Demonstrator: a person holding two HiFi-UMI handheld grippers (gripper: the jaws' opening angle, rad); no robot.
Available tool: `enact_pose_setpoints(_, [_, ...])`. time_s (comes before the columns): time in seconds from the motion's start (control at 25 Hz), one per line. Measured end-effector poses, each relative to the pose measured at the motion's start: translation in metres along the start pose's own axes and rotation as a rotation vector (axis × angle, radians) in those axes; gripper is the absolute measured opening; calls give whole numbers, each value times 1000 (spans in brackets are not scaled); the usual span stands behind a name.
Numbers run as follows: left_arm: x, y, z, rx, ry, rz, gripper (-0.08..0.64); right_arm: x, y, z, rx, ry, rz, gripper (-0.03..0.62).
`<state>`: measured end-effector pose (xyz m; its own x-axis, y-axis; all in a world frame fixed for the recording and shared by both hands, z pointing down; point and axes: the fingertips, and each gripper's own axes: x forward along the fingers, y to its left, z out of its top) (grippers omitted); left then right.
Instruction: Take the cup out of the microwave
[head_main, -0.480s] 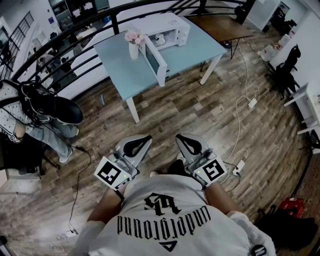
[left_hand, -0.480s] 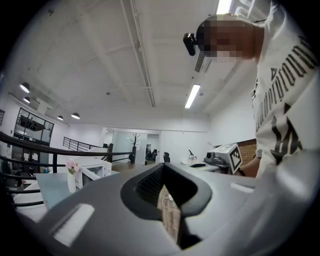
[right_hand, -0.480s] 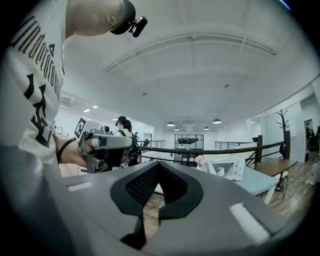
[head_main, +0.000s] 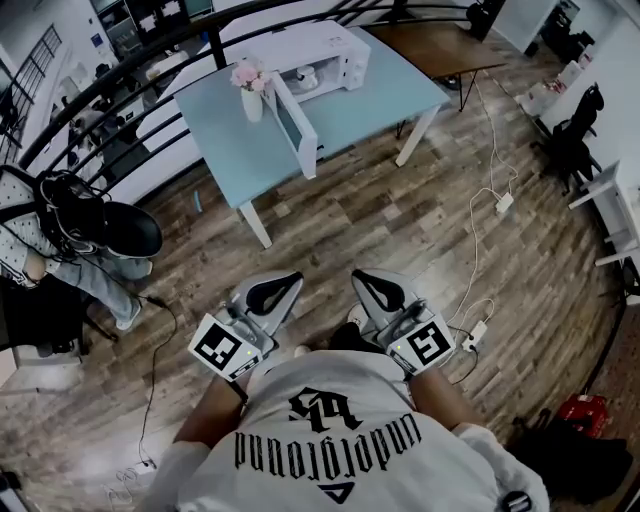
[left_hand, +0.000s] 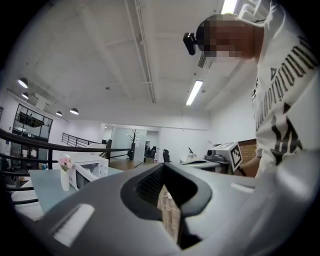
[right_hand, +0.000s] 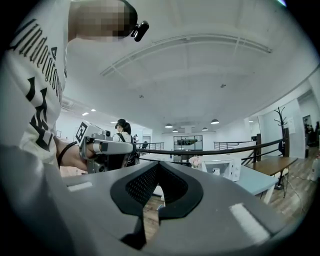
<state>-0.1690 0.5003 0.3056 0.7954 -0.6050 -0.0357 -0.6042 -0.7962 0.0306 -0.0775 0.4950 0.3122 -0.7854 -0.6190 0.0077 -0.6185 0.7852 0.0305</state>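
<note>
Your left gripper (head_main: 290, 279) and right gripper (head_main: 361, 276) are both pressed together, empty, well apart from the table (head_main: 385, 100) — the cup (head_main: 305, 76) sits in the open microwave (head_main: 322, 42) at its far edge. Approach square to the opening and spread one gripper early, clear of the vase (head_main: 249, 98).

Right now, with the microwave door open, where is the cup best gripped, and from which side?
Grip the cup across its body, coming in level through the open front of the microwave, its only open side. The door stands swung out by the vase, so keep clear of it. A handle is too small to tell. The left gripper and right gripper are shut; open one first.
</note>
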Motion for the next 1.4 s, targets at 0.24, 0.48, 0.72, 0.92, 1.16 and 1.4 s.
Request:
enact_pose_setpoints(0.24, [74,14,-12,-6,16,-20,51,-12,-74,-7,12,-9,-25,3])
enact_pose_setpoints(0.48, [165,15,-14,-17,4,-26,51,-34,-160,-6,20,-14,-28,3])
enact_pose_setpoints(0.72, [225,11,-16,-33,13,-24,49,-49,-203,-3,13,20,28,3])
enact_pose_setpoints(0.92, [257,19,-18,-34,18,-29,49,-46,-239,-17,30,13,9,3])
enact_pose_setpoints(1.16, [291,49,-23,-38,17,-42,51,-30,-273,-25,36,35,12,3])
enact_pose_setpoints(1.4, [319,93,-23,-44,15,-45,49,6,-307,-29,30,41,16,3])
